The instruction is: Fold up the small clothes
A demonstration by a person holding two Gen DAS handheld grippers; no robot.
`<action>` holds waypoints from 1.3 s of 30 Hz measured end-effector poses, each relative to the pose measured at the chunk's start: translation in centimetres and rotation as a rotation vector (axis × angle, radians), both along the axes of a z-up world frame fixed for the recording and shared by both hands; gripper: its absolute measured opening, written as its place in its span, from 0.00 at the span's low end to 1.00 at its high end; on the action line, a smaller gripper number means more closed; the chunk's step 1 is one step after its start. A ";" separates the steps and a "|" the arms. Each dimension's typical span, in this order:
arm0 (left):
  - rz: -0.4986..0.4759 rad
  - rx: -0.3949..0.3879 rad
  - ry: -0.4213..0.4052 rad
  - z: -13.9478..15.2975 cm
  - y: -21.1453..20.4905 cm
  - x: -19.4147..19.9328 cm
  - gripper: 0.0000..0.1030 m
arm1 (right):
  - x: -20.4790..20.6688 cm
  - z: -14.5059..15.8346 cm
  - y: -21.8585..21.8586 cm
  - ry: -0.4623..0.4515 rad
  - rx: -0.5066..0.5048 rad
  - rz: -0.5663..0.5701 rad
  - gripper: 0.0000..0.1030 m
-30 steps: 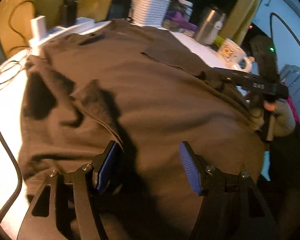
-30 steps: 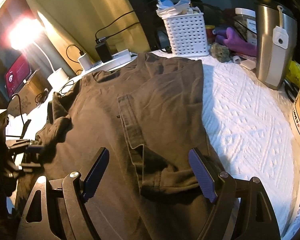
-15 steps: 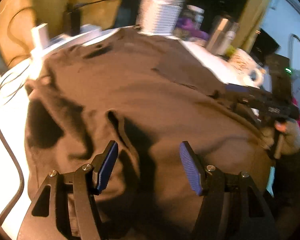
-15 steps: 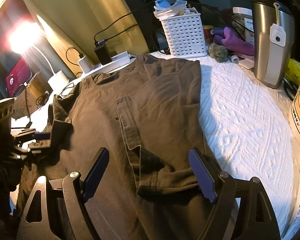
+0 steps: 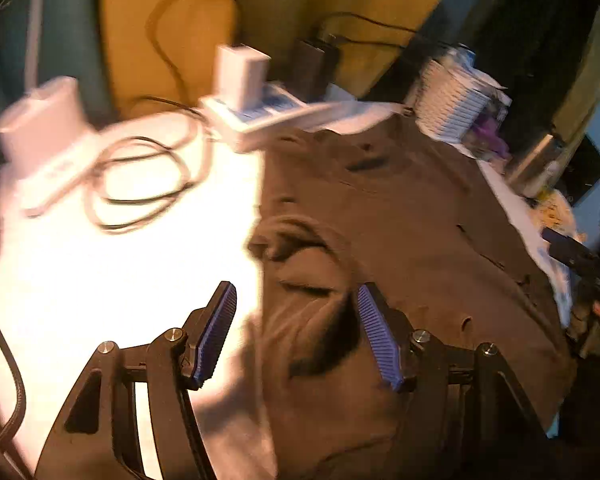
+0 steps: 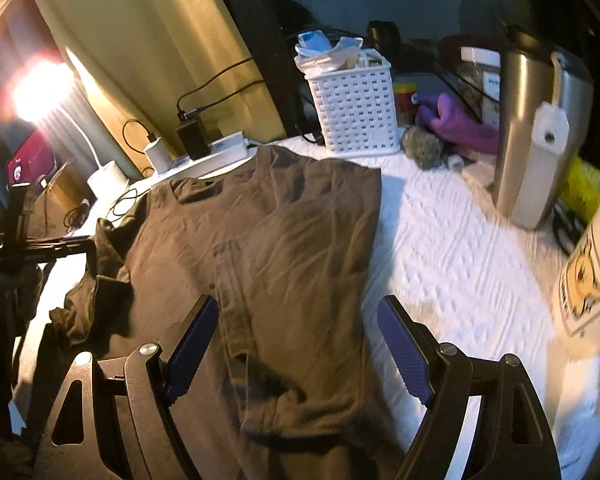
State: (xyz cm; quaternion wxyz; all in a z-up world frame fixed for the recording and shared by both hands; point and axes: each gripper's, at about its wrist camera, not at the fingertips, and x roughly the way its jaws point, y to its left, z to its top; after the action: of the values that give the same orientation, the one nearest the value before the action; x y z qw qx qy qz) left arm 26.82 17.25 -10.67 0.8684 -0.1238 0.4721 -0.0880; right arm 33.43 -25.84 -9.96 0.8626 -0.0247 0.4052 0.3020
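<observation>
A dark brown T-shirt point(image 6: 284, 248) lies spread on the white textured table cover point(image 6: 452, 264), neck toward the back; its right sleeve is folded in over the body. It also shows in the left wrist view point(image 5: 400, 240). My left gripper point(image 5: 296, 320) is open, hovering over the shirt's bunched left sleeve point(image 5: 300, 248) at the cloth's left edge. My right gripper point(image 6: 296, 344) is open above the folded right side near the hem. The left gripper also shows in the right wrist view point(image 6: 44, 248) at the far left, by the crumpled sleeve point(image 6: 96, 280).
A white basket point(image 6: 356, 116), purple cloth point(image 6: 456, 120), steel tumbler point(image 6: 540, 140) and bear mug point(image 6: 592, 276) stand at the back right. A power strip with chargers point(image 6: 204, 152), cables point(image 5: 140, 184) and a lit lamp point(image 6: 40, 92) are at the back left.
My left gripper has swung left toward the shirt's left sleeve and edge, and the view is blurred by motion. The right gripper has shifted slightly; the shirt's left sleeve looks more bunched.
</observation>
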 end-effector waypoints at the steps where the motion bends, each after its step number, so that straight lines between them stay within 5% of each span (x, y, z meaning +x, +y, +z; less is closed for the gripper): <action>1: -0.005 -0.004 0.005 -0.4 -0.2 0.2 0.47 | 0.2 0.1 0.2 -0.004 -0.003 0.005 0.81; 3: -0.011 0.007 0.033 -1.5 -0.6 1.2 0.16 | 0.6 0.0 0.5 -0.005 -0.009 0.012 0.81; 5: -0.001 0.042 0.012 -1.6 -1.0 1.4 0.09 | 1.0 -0.2 0.9 0.000 -0.015 0.018 0.81; 10: 0.133 0.291 -0.065 -0.5 0.9 0.8 0.07 | 2.0 -1.2 2.3 0.016 -0.045 0.053 0.81; 16: 0.107 0.415 -0.053 -1.7 0.4 0.3 0.07 | 3.6 -2.7 4.6 0.023 -0.131 0.086 0.81; 25: 0.172 0.390 -0.088 -0.8 1.7 -1.3 0.12 | 4.9 -1.6 4.3 -0.039 -0.192 0.075 0.81; 28: 0.181 0.389 -0.122 0.1 1.6 -1.4 0.23 | 5.6 -1.7 4.0 -0.051 -0.218 0.070 0.81; 30: 0.195 0.377 -0.145 0.7 1.9 -1.6 0.44 | 6.3 -2.5 4.1 -0.067 -0.278 0.048 0.81; 31: 0.199 0.372 -0.153 0.9 2.0 -1.5 0.46 | 6.5 -2.9 4.2 -0.068 -0.296 0.043 0.81; 35: 0.202 0.344 -0.107 -0.1 3.1 -0.5 0.46 | 6.7 -4.2 4.7 -0.049 -0.301 0.054 0.81; 39: 0.225 0.229 -0.074 -1.6 4.5 0.4 0.46 | 6.4 -4.8 5.2 -0.049 -0.298 0.065 0.81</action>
State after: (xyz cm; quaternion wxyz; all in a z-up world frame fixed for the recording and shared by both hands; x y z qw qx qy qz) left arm 27.24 21.73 -12.28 0.8979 -0.0729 0.4300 0.0597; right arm 39.87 -20.62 -14.74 0.8489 -0.1728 0.4232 0.2655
